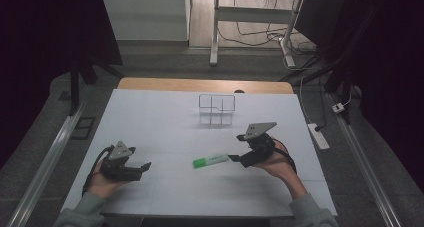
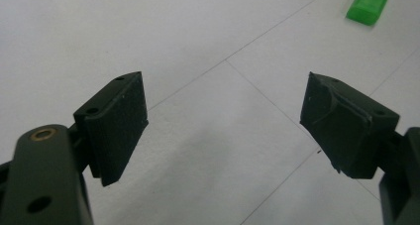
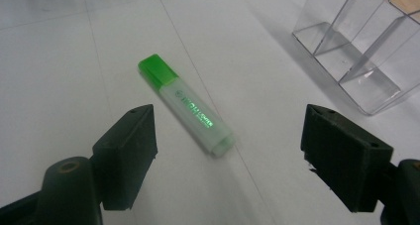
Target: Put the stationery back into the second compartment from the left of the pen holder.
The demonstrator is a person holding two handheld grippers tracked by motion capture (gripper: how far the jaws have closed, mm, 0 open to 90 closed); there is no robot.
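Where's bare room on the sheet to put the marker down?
The far left of the white sheet, left of the clear organizer, is bare. So is the near strip between the two forearms. Tightest spot: around the green marker, with the right tool open right at its end. The left tool is open over bare sheet.

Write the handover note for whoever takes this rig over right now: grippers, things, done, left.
Left gripper: open, holding nothing, low over the white table at its near left.
Right gripper: open, holding nothing, its jaws pointing at the highlighter's pale end.
Green highlighter: lying flat mid-table, green cap toward the left gripper, not gripped.
Clear divided organizer: upright toward the far edge, its compartments look unfilled.
Done: nothing gripped yet.
Left: probably close the right gripper on the highlighter and lift it, perhaps toward the organizer.
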